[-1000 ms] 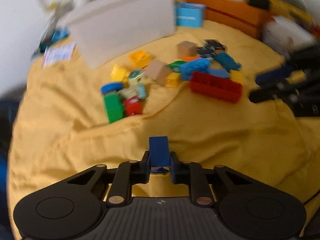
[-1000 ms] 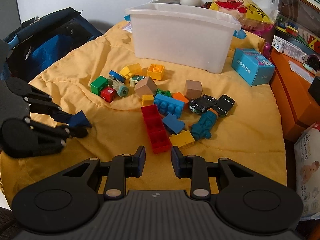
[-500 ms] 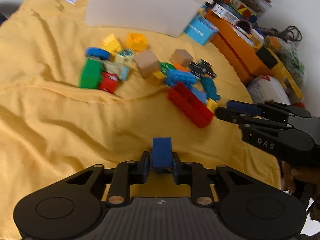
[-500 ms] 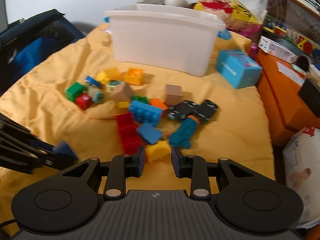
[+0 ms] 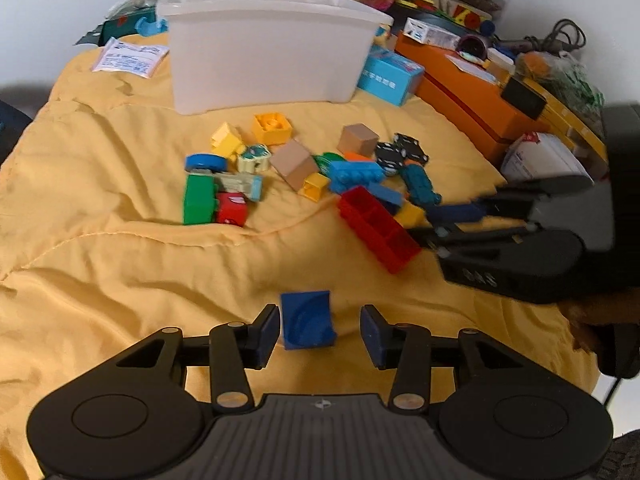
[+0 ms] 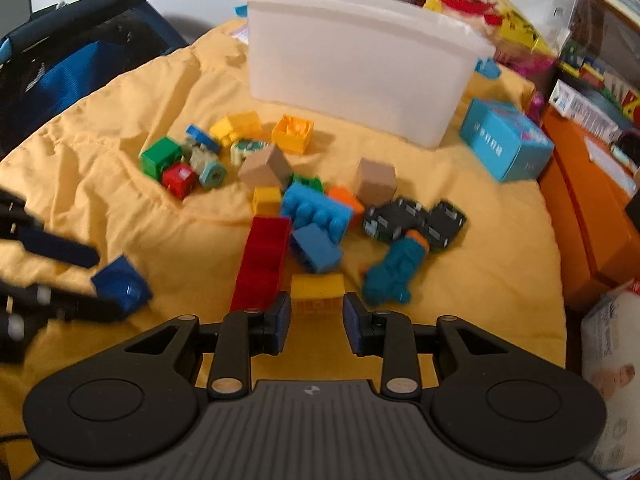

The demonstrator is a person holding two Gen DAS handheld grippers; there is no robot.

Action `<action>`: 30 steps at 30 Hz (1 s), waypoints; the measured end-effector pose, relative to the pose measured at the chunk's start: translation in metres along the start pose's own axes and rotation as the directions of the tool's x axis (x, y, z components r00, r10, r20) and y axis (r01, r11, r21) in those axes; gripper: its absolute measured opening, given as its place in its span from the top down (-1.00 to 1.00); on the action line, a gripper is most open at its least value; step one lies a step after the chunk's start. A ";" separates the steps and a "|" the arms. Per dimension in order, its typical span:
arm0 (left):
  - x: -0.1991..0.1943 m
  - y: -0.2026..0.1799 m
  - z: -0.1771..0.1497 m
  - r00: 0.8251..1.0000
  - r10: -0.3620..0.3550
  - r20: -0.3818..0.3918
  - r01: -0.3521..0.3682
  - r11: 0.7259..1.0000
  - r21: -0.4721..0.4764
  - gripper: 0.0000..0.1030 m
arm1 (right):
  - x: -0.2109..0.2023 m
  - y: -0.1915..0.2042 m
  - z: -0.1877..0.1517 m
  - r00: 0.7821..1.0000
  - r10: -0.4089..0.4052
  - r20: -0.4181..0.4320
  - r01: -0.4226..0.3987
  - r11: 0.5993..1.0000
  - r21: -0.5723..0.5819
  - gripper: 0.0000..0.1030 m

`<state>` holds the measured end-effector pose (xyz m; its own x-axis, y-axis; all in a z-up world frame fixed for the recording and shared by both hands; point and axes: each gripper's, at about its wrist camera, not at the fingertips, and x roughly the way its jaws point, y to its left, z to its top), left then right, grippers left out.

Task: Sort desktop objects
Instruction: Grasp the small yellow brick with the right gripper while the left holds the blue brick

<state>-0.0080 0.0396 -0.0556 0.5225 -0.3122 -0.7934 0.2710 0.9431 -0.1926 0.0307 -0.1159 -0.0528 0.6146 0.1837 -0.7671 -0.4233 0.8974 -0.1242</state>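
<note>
- Left tongs (image 5: 319, 330): released, fingers spread wide. A dark blue plastic block with a curved recess (image 5: 307, 319) sits between them on the yellow quilted blanket (image 5: 120, 264); the right finger stands clear of it, contact with the left finger cannot be told.
- Right tongs (image 6: 316, 322): released, fingers straddling a small yellow plastic brick (image 6: 317, 287) without visibly gripping it.
- Long red plastic brick (image 6: 262, 264) lies just left of the yellow brick, with its far end near a light blue studded brick (image 6: 316, 208).
- Teal toy vehicle (image 6: 394, 268) and black toy cars (image 6: 412, 220) lie to the right of the pile.
- Green cube (image 5: 198, 199) and red cube (image 5: 232, 210) touch each other at the left of the pile.
- White translucent plastic bin (image 5: 264, 52) stands upright behind the pile; contents not visible.
</note>
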 end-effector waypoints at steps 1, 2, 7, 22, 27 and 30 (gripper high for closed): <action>0.001 -0.003 -0.001 1.000 -0.003 -0.002 0.003 1.000 0.003 0.06 | 0.003 0.000 0.003 1.000 -0.006 0.003 0.006 1.000 -0.003 0.31; 0.001 -0.005 -0.002 1.000 -0.002 -0.002 0.002 1.000 0.008 0.06 | 0.006 0.000 0.005 1.000 -0.010 0.002 0.010 1.000 -0.002 0.29; 0.002 -0.013 -0.004 1.000 0.015 0.001 -0.015 0.999 0.042 0.06 | 0.014 -0.001 0.009 1.000 -0.012 -0.002 0.012 1.000 -0.029 0.26; 0.000 -0.017 -0.002 1.000 0.008 0.013 -0.009 0.998 0.059 0.06 | -0.017 -0.018 -0.022 0.995 -0.103 -0.013 0.103 0.995 -0.011 0.28; -0.001 -0.022 -0.003 1.000 0.021 0.023 -0.023 0.996 0.088 0.06 | -0.018 -0.008 -0.016 0.993 -0.119 0.010 0.119 0.993 0.017 0.36; -0.002 -0.022 -0.004 1.000 0.021 0.023 -0.023 0.996 0.084 0.06 | -0.008 0.005 -0.016 0.986 -0.168 -0.004 0.168 0.985 -0.031 0.38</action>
<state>-0.0185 0.0198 -0.0524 0.5468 -0.2946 -0.7837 0.3254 0.9372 -0.1254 0.0132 -0.1199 -0.0580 0.6742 0.0286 -0.7380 -0.3347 0.9026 -0.2707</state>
